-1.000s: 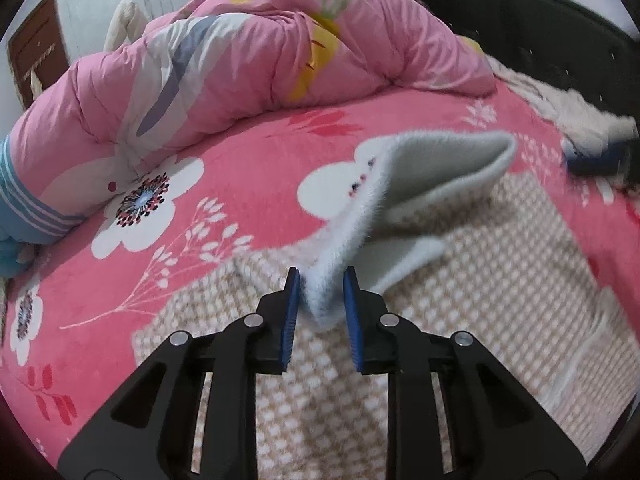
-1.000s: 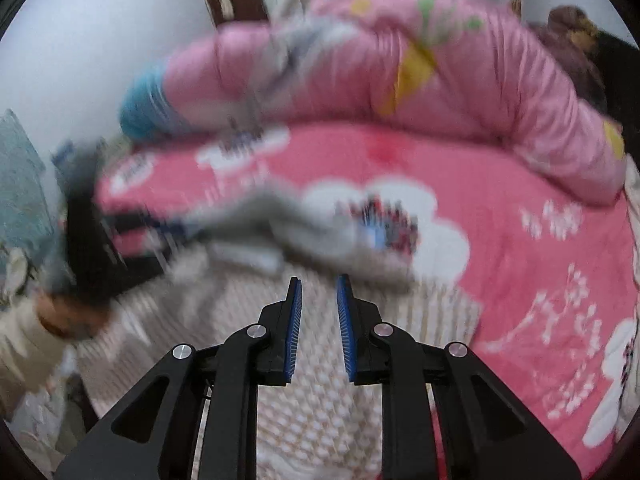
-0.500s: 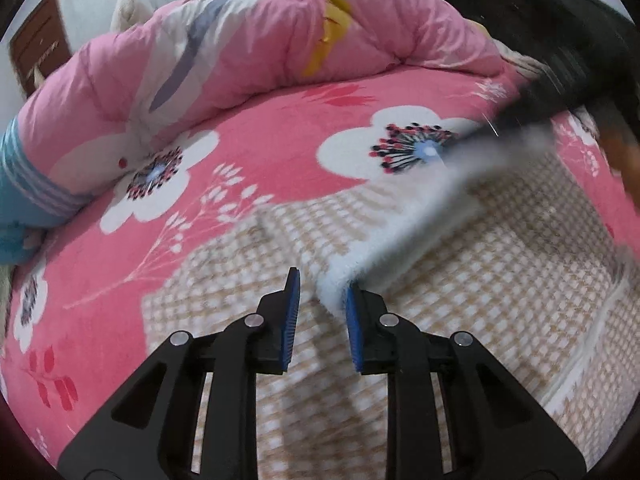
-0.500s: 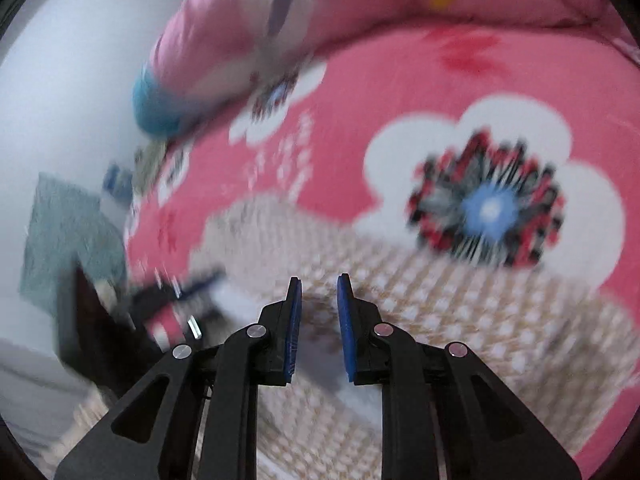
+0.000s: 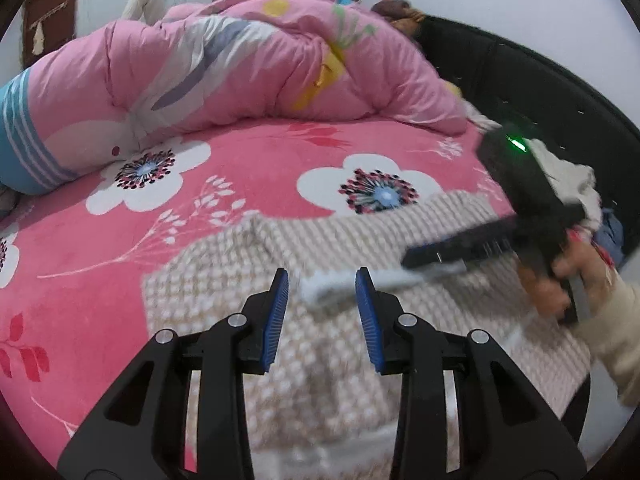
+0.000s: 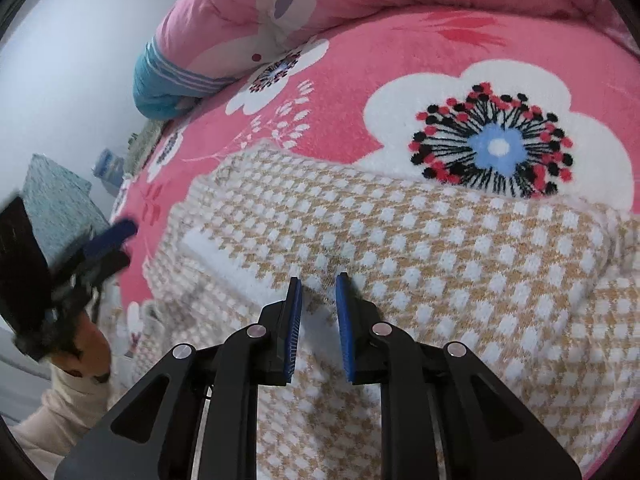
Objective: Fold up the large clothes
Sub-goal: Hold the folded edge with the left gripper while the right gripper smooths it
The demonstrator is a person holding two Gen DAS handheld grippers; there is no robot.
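A large beige-and-white checked garment (image 5: 344,352) (image 6: 440,240) lies spread on the bed. Its white fuzzy edge (image 5: 320,292) is folded over and rests between the pads of my left gripper (image 5: 322,292). Those jaws are opening and the pads stand clear of the edge. Further right in the left wrist view, my right gripper (image 5: 440,252) hovers low over the same white edge, held by a hand (image 5: 560,280). In its own view the right gripper (image 6: 318,284) points down at the checked cloth, with a narrow gap and nothing pinched. The left gripper (image 6: 108,240) shows blurred at the left.
A pink floral blanket (image 5: 240,168) covers the bed. A rolled pink quilt (image 5: 240,60) lies along the back. A black headboard (image 5: 520,76) curves at the right with a pile of clothes (image 5: 568,172) by it. A white wall (image 6: 80,60) borders the bed's left side.
The lifted white edge has come down flat onto the garment. My left jaws have widened off it. The right gripper has dropped from above to just over the cloth.
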